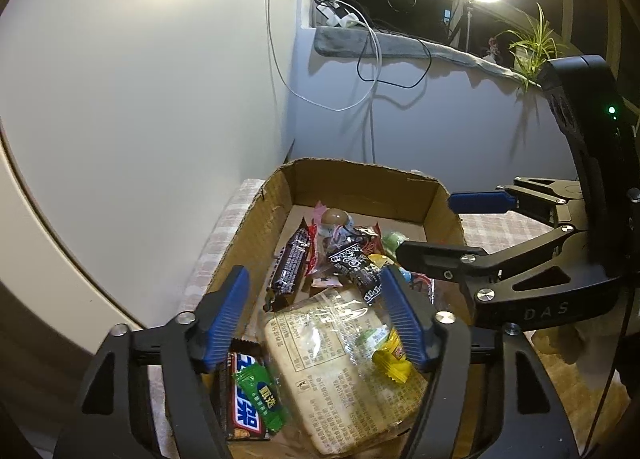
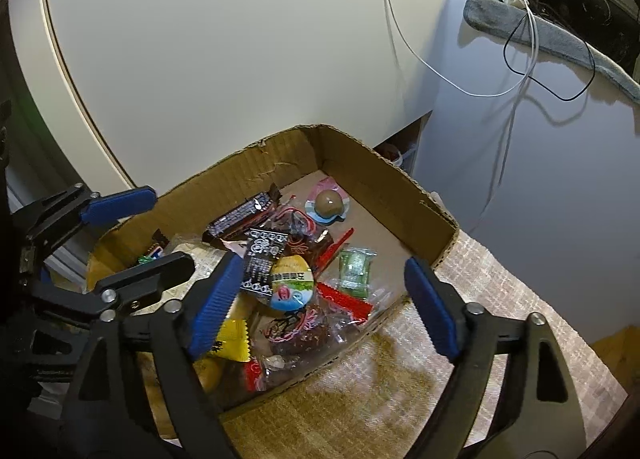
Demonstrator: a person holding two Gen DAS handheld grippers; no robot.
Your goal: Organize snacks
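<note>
Snacks piled in box [image 2: 404,183], mostly 6–9 o'clock half. Left gripper [image 1: 316,315] apart, empty, over cracker pack [image 1: 340,371]. Right gripper [image 2: 326,307] apart, empty, over egg candy [image 2: 291,283]. Probably pick step: drop straight, straddle one item, avoid neighbouring wrappers, close slowly.

Surface: table under pale checked cloth [image 2: 500,299]
Directly on it: open cardboard box [image 2: 400,183], torn-edged, near the wall
In box: loose wrapped snacks [image 2: 292,279]
</note>
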